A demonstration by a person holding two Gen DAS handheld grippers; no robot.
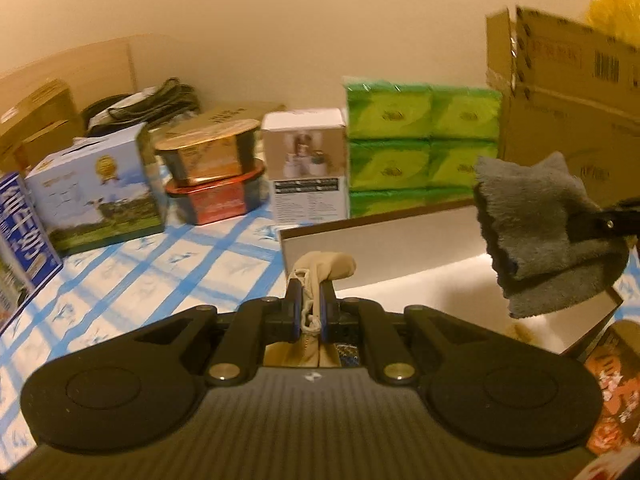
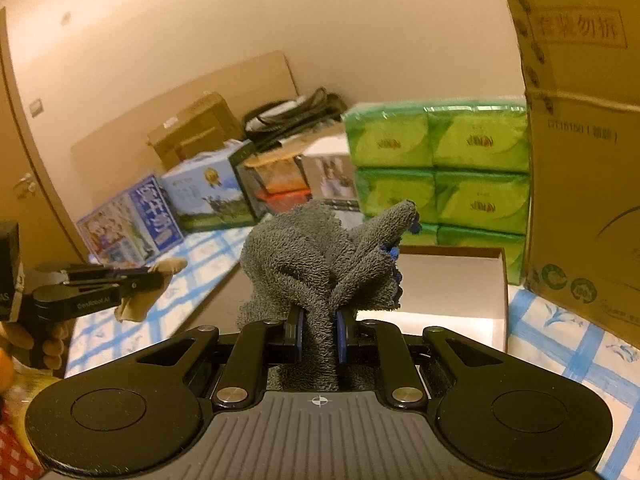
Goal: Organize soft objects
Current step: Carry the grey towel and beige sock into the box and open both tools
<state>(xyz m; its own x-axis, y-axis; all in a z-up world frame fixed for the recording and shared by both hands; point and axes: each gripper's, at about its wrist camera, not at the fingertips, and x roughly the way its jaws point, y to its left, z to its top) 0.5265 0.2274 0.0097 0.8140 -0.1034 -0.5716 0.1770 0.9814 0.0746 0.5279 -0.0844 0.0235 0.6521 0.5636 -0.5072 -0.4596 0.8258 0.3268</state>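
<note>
Both tongs are loaded. The left gripper [image 1: 311,312] has its jaws pinched nearly together on a beige sock [image 1: 320,276]; the sock's toe end pokes up and curls toward the right of the left wrist view, and the rest hangs below the pads. The right gripper [image 2: 319,334] has its jaws narrow on a bunched grey towel [image 2: 320,256], with folds fanning up above the pads and a tail hanging under them.

Key relation: the open white box [image 1: 400,240] lies directly ahead of both tongs.
- Left wrist view: the box's near corner sits just beyond the sock, and its interior spreads to the centre right of the frame. The long axis runs left to right across the frame.
- Same view: the towel hangs at right centre, over the box's right part and apart from the sock.
- Right wrist view: the box's white wall shows behind and to the right of the towel, centre right. The left gripper with the sock is at far left, over the blue checked tablecloth [image 2: 560,344].

Judgement: the right hand is nearer to being over the box opening. The left hand still needs to carry rightward across the frame and forward before the sock is above the interior. Green tissue packs [image 1: 424,148] stand close behind the box, well clear of either approach.
</note>
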